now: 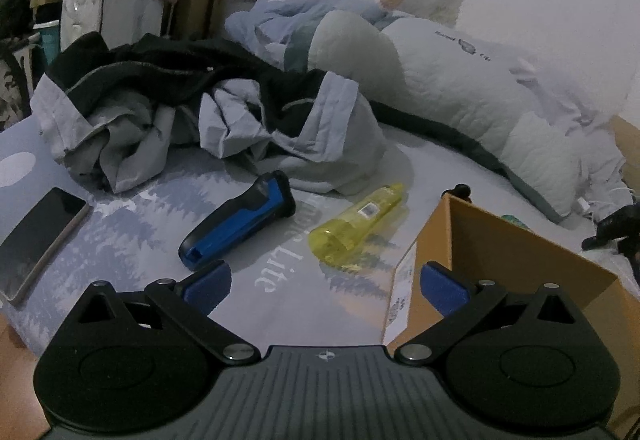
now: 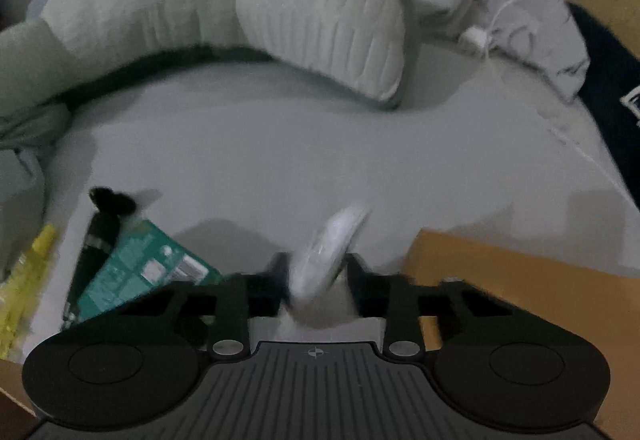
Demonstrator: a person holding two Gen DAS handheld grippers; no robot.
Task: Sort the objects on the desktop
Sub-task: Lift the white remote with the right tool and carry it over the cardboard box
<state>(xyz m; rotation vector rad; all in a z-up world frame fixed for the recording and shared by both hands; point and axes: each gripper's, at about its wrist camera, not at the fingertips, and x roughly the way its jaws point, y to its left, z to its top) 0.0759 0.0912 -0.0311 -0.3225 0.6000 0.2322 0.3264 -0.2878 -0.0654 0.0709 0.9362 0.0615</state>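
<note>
Right gripper (image 2: 316,272) fills the near edge of its own view, jaws clenched on a white rounded object (image 2: 326,252); blurred, possibly a computer mouse, cannot say for certain; it stands tilted between the pads, clear of the grey bed sheet (image 2: 280,144), which reads as a lift toward the cardboard box (image 2: 520,280) just to its right; likely the sorting bin. To the left lie a green packet (image 2: 148,268) and a black item (image 2: 104,216) side by side.

Left gripper (image 1: 325,286) released, blue pads (image 1: 444,290) wide apart with nothing between; it hangs low over the sheet, probably waiting its turn. Ahead of it: blue-black shaver-like tool (image 1: 240,220) and yellow bottle (image 1: 356,226), both lying flat, near each other, unsorted; phone (image 1: 38,240) face up at far left; crumpled clothing (image 1: 200,112) behind. Box corner sits just beside the right pad.
</note>
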